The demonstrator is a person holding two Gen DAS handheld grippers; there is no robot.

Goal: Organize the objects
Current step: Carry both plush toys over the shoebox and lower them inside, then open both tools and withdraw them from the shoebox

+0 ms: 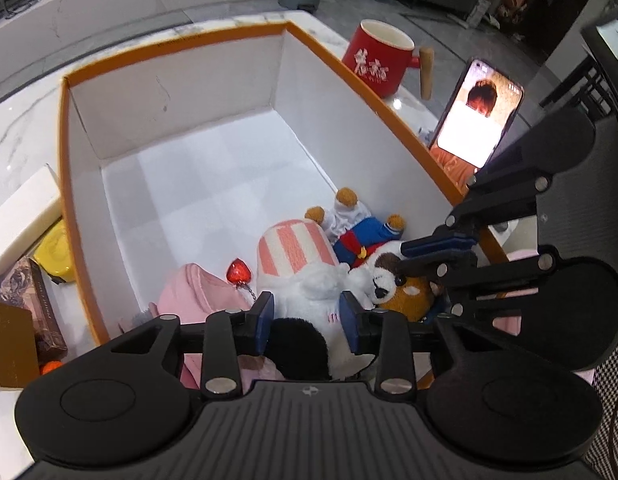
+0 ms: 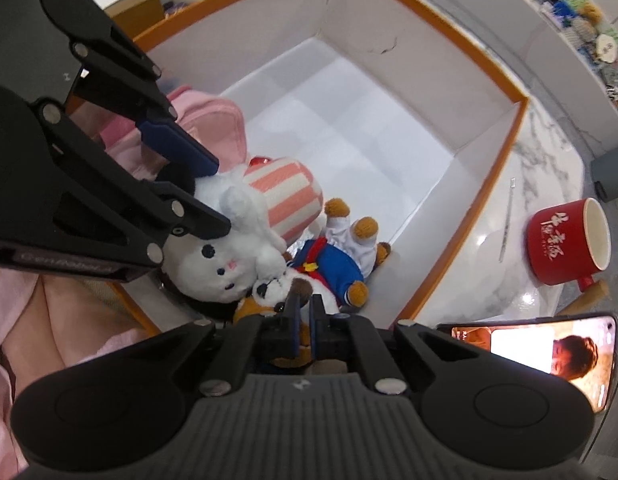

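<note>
A large open box (image 1: 177, 92) with orange rim and white inner walls stands on the marble table (image 1: 17, 128), and its contents are crowded into the near corner while the far part of its white floor lies bare. In that corner lie a white plush bunny (image 2: 217, 260) wearing a pink-and-white striped hat (image 1: 293, 248), a brown-and-white plush dog (image 1: 393, 280) in a blue and red outfit with its tan paws pointing up, a pink fabric piece (image 1: 193, 292) at the left, and a red heart charm (image 1: 239, 271) on a short chain just beside the hat. The left gripper (image 1: 308, 316) has its blue-padded fingers spread on either side of the bunny's white body, pads close to the fur but not visibly pressing it, so they read as released. The right gripper (image 2: 305, 312) has its fingers nearly together at the dog's brown ear; whether they pinch the ear or merely stand against it cannot be told. Outside the box, a red mug (image 1: 379, 56) with white lettering and a wooden handle stands on the table near a propped phone (image 1: 477, 112) with a lit screen. At the box's left side, a yellow object (image 1: 55, 252) and some cartons (image 1: 25, 304) are partly hidden by its wall. The bunny's lower half and a black fuzzy patch are cut off behind the left gripper's body.
</note>
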